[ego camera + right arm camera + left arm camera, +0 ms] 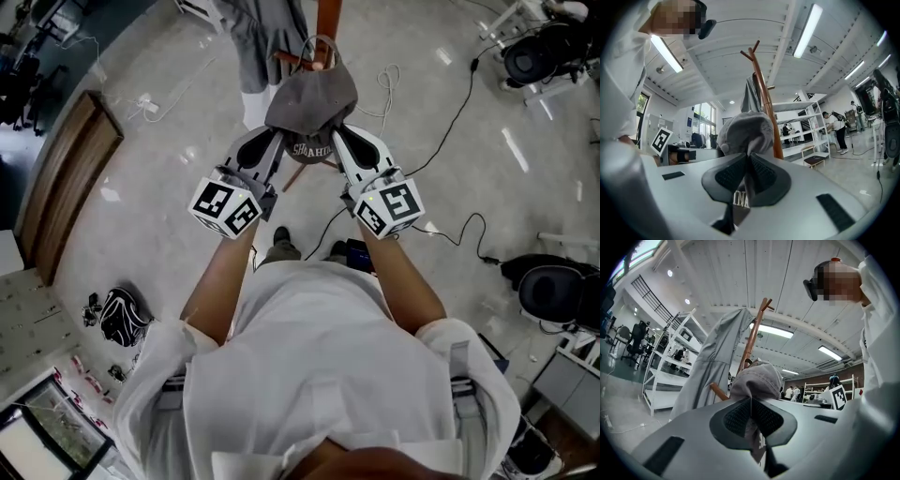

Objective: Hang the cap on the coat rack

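White shirt fabric fills the near field of the head view. Beyond it, the grey cap is held up between 2 grippers, just in front of the wooden coat rack. Contact between cap and rack cannot be determined. The left gripper has its jaws closed narrowly on the cap's edge, and the right gripper is clamped on the edge likewise. White lettering on the cap is partly covered: "SH" is read at its start in the head view, and "INA" in the right gripper view. A grey garment hangs on the rack. Each marker cube carries black-and-white squares. Cables lie on the floor.
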`<state>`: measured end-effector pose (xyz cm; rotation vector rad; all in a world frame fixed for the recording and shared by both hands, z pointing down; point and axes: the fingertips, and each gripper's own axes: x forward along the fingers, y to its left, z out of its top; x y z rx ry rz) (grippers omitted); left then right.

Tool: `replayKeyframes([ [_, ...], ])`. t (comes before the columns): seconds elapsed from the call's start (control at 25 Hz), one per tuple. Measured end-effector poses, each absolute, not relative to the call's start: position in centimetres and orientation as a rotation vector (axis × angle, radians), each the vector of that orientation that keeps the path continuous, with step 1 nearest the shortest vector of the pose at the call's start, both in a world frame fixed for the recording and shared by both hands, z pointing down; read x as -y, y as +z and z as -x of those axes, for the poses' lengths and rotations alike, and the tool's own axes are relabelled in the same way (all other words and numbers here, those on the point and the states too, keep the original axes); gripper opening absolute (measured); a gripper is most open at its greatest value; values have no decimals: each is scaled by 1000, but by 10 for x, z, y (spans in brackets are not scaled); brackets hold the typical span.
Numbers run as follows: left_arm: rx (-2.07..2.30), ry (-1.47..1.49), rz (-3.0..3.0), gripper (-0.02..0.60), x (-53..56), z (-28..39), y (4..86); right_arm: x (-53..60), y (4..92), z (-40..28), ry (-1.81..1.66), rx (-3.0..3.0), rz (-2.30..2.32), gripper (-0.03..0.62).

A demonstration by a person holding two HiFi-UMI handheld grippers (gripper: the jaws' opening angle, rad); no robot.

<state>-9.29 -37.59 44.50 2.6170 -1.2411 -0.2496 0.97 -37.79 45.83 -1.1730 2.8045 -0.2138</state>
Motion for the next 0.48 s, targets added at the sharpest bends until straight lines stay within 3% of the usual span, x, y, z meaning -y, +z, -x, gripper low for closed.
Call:
replayKeyframes([
  [0.48, 1185, -215, -2588, 21, 399, 88, 479, 397, 498, -12, -299, -2838, 1261, 40],
])
